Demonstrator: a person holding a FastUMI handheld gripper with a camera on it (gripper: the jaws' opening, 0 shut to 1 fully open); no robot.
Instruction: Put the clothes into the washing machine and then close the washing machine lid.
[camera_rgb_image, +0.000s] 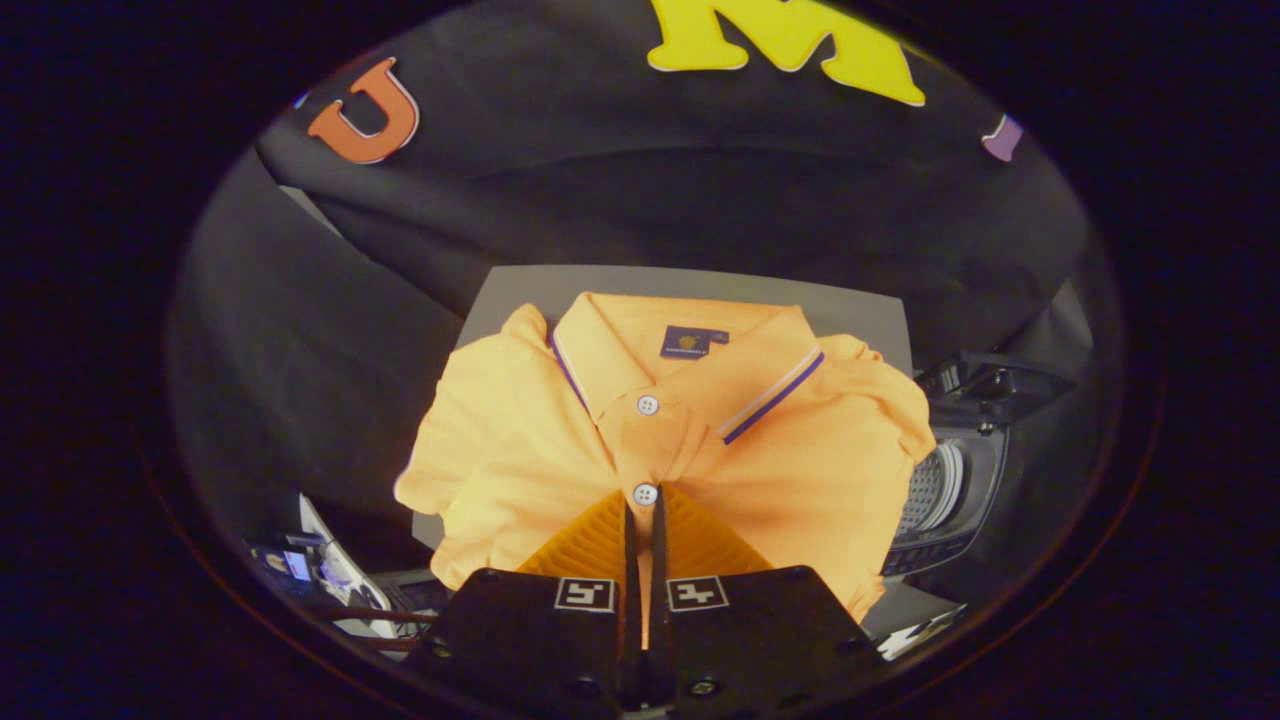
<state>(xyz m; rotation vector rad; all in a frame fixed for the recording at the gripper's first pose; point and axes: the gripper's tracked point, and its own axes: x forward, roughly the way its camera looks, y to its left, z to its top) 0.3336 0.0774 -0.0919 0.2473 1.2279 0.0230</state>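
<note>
Recording booth w/ black cloth wall, washing machine inside

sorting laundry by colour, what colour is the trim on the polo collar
Purple and white stripes edge the orange polo shirt's collar, clearest in the gripper view; the tongs pinch the shirt front.

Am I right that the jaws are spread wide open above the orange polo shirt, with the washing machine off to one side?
Not quite. The gripper view shows the jaws nearly closed, pinching a fold of the orange polo shirt near its lower button, not spread wide. The gripper is at the shirt's placket. The rest holds: the washing machine sits off to one side of the shirt.
</note>
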